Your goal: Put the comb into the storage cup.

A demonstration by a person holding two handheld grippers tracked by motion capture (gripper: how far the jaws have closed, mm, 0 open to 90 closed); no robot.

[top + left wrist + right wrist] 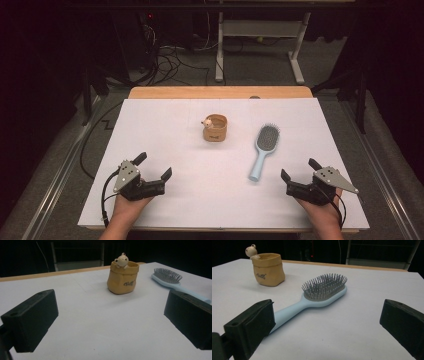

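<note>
On the left of the high view, the left gripper (153, 165) rests low over the near left part of the white table (165, 120), held in a hand (125, 207) that comes in from the bottom edge; its jaws stand wide apart with nothing between them, angled toward the middle of the table. Ahead of it, near the table's centre, stands a small tan pouch-shaped pot (215, 128), upright, with a little bear figure (206, 121) peeking over the left side of its rim. To the right of the pot and well apart from it lies the light blue hairbrush (263, 150), bristles up. Its long axis runs from near to far with a slight lean: the grey bristle head points away toward the far right, and the handle end points back toward the person, slightly left. Nothing lies between the brush and either gripper; the sheet around it is bare. At the right, the right gripper (298, 167) sits just right of the handle's end, near it but not touching, jaws likewise spread wide and empty.
</note>
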